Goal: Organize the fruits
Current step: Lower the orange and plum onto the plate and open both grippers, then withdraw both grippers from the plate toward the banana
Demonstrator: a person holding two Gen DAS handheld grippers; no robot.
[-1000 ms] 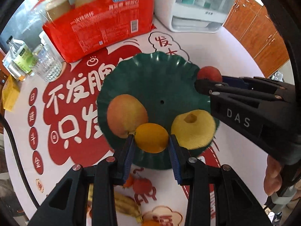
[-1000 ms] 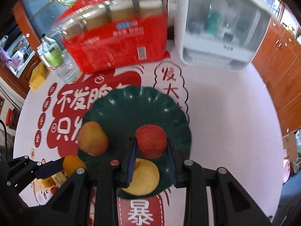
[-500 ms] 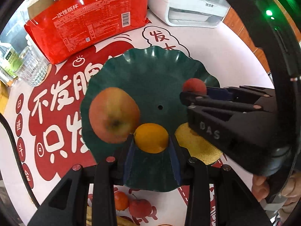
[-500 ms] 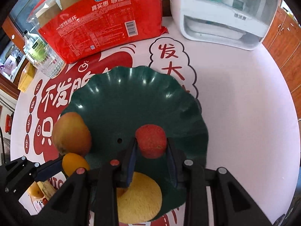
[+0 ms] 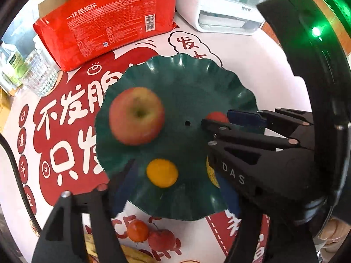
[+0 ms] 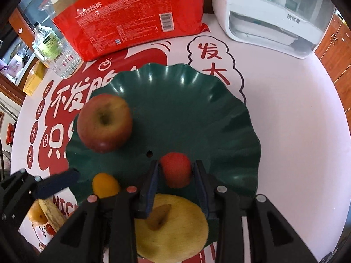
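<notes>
The placing step is in hand: the left claw [image 5: 163,199], its jaws just sprung apart, stands spread around the small orange fruit [image 5: 162,172], which lies free at about 6 o'clock on the green plate [image 5: 193,76]. The right claw [image 6: 175,183] has just begun easing open, its pads beside the small red fruit [image 6: 175,169] near the plate's centre, apple [image 6: 104,122] at 10 o'clock. Next, I judge, each claw should lift clear without nudging fruit.

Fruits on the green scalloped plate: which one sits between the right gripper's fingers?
The small round red fruit, between the right gripper's blue pads. The large red-green apple, small orange fruit and yellow fruit lie outside them.
</notes>
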